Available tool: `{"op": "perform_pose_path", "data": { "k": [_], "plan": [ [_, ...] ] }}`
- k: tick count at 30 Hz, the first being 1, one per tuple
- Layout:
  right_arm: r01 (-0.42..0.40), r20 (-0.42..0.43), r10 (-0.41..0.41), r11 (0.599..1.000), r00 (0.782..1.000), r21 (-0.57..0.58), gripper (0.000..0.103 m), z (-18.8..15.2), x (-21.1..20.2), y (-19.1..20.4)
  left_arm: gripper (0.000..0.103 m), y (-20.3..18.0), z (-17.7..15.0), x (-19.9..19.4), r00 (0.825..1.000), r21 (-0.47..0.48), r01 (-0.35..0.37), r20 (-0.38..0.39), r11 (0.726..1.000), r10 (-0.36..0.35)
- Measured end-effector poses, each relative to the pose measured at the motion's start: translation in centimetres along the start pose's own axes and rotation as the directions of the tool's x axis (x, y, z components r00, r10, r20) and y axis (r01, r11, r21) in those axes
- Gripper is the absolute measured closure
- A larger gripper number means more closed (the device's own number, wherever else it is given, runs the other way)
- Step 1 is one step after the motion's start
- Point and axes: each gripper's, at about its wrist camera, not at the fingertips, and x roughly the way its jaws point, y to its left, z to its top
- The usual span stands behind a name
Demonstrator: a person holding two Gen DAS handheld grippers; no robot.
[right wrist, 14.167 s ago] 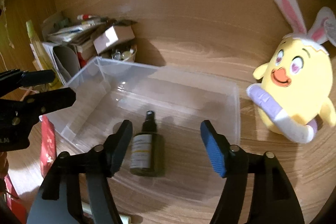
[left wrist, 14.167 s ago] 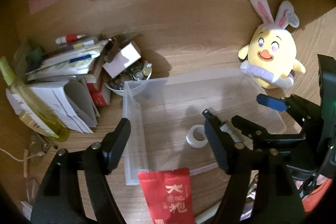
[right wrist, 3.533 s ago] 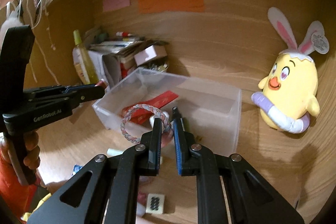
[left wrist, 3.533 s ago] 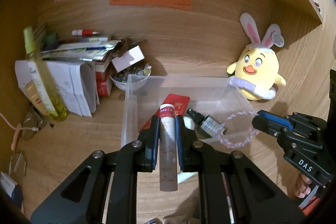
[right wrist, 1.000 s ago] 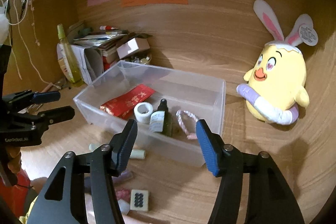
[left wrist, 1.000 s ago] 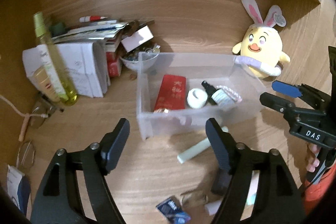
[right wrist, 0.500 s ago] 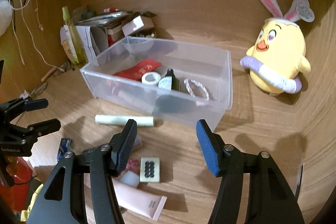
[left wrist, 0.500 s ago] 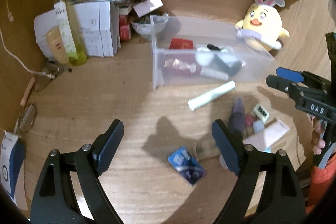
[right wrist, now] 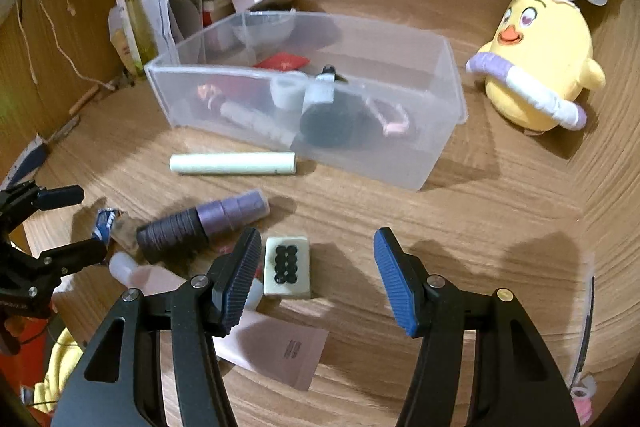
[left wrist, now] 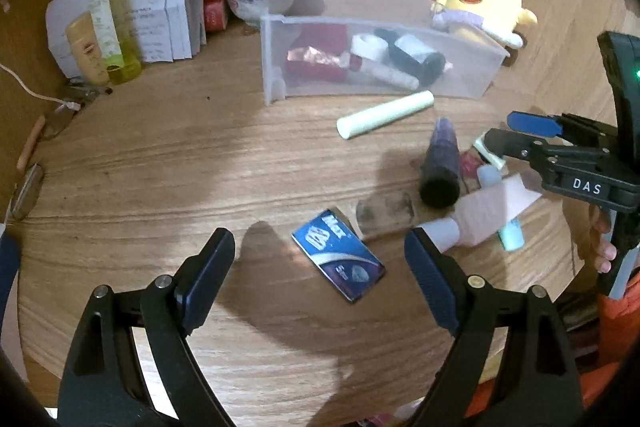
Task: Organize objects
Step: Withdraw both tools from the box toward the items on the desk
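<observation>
Left wrist: my left claw (left wrist: 320, 259) spread wide, empty, blue packet (left wrist: 338, 261) between its jaws on desk (left wrist: 160, 167). Right claw (right wrist: 316, 267) half-spread, empty, tile (right wrist: 287, 267) by its left finger.

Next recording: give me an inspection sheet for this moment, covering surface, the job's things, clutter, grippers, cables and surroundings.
Surface: wooden desk, bare in the middle.
Job's things: clear bin holds a red packet, tape roll, bottles and a braided cord; pale green tube, purple bottle, mahjong tile, pink tube and blue packet lie outside it.
Clutter: papers and boxes, yellow spray bottle.
Grippers: left gripper and right gripper open, empty.
Cables: white cord at the left wall.
Surroundings: plush chick, sticky notes.
</observation>
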Motion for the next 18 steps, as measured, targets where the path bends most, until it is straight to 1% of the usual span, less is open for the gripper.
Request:
{"op": "perform_pose_path", "data": {
  "k": [3,8,11,13,14,15,16,17,18],
  "plan": [
    [-0.001,-0.015,0.001,1.0,1.0,-0.007,0.048,-0.2,0.4,0.2,0.016,-0.3,-0.4,0.3,1.0,0.017,0.001,-0.012,1.0,0.0],
    [-0.01,-0.031,0.01,1.0,0.999,-0.001,0.048,-0.1,1.1,0.2,0.016,-0.8,-0.7,0.6,0.999,0.055,-0.034,0.0,0.998,0.034],
    [-0.025,-0.037,0.025,1.0,0.999,0.005,0.048,-0.1,1.3,0.1,0.021,-1.0,-0.8,0.7,0.999,0.061,-0.046,0.018,0.997,0.045],
    [-0.037,-0.044,0.038,0.999,0.998,0.008,0.048,0.0,1.4,-0.1,0.031,-0.9,-0.8,0.6,0.998,0.057,-0.048,0.03,0.997,0.046],
    [-0.041,-0.047,0.041,0.999,0.998,0.007,0.049,0.1,1.6,-0.1,0.034,-0.9,-0.8,0.6,0.998,0.056,-0.049,0.035,0.997,0.047],
    [-0.045,-0.049,0.045,0.999,0.998,0.006,0.05,0.2,1.6,-0.1,0.039,-0.8,-0.7,0.6,0.998,0.054,-0.048,0.039,0.997,0.046],
    [-0.049,-0.051,0.05,0.999,0.997,0.004,0.052,0.2,1.7,-0.1,0.044,-0.7,-0.7,0.5,0.998,0.052,-0.047,0.043,0.998,0.045],
    [-0.052,-0.053,0.052,0.999,0.997,0.002,0.057,0.3,1.7,-0.1,0.047,-0.6,-0.7,0.5,0.998,0.048,-0.049,0.047,0.998,0.046],
    [-0.05,-0.059,0.05,0.999,0.997,-0.001,0.059,0.4,1.8,-0.2,0.054,-0.5,-0.7,0.5,0.998,0.045,-0.052,0.049,0.998,0.05]
  ]
}}
